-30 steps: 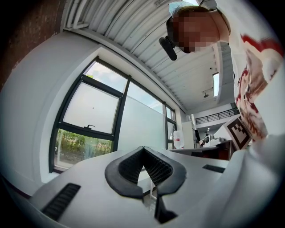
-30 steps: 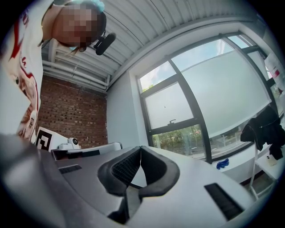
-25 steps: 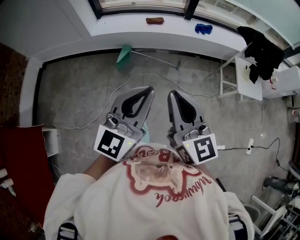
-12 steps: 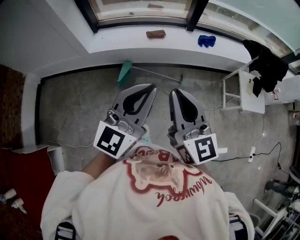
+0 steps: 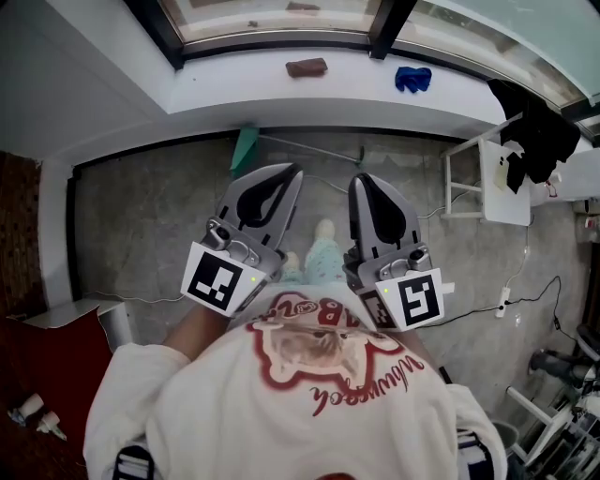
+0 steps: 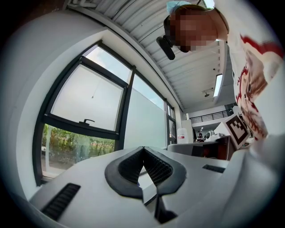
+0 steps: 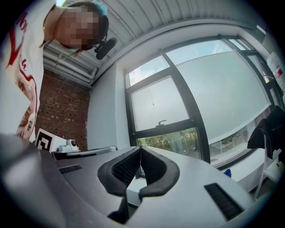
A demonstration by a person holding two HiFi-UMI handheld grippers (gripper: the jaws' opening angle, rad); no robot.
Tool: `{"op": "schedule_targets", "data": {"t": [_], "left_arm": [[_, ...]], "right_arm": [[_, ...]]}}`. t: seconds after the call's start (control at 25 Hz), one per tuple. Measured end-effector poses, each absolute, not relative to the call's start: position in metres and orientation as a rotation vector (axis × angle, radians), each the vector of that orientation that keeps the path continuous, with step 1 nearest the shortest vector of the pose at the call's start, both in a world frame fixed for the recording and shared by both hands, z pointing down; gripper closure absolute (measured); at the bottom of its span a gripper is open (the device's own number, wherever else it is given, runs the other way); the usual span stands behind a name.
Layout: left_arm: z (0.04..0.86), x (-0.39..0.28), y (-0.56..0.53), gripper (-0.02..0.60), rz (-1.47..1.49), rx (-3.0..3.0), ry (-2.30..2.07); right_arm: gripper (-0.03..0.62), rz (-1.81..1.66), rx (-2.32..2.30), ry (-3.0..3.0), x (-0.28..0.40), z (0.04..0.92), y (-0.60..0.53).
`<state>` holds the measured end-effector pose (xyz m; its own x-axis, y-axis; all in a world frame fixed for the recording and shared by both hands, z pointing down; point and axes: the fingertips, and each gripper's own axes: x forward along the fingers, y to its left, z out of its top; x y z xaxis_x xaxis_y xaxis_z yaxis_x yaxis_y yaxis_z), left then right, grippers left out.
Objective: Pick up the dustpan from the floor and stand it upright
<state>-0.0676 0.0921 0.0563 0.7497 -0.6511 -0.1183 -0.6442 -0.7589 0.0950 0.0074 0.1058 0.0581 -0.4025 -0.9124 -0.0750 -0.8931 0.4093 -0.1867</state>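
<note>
Closer now, we see the dustpan (image 5: 246, 150) at upper centre, nearly reachable beyond our left gripper (image 5: 294, 172) and right gripper (image 5: 360, 180), both closed, empty.

No text can be read; the red script (image 5: 361, 382) on the white shirt (image 5: 187, 412) is illegible.

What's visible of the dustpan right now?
The dustpan is a green pan, plastic-looking, with a long thin pale handle stretching right. It lies down, not upright, on the grey floor at the foot of the wall under the window. Only the head view shows it; nothing grips it.
</note>
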Motion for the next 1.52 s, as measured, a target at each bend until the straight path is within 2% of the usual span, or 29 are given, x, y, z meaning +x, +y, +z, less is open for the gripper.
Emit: {"op": "schedule_targets", "data": {"t": [0.36,0.88,1.52], "left_arm": [[0.069,-0.054,0.026,0.563,-0.196,2.887,-1.164],[0.065,0.030,-0.122,0.563,-0.277,2.819,-1.255],[0.106,0.055,-0.214,0.563,-0.223,2.797,-1.170]], "right_arm": [[0.569,-0.198,-1.543,2.541,0.024,0.077,0.041],[0.569,-0.145,-1.453,2.639,0.101,0.076,-0.108],[0.569,-0.218,-1.453,2.644,0.116,0.118,-0.195]]}}
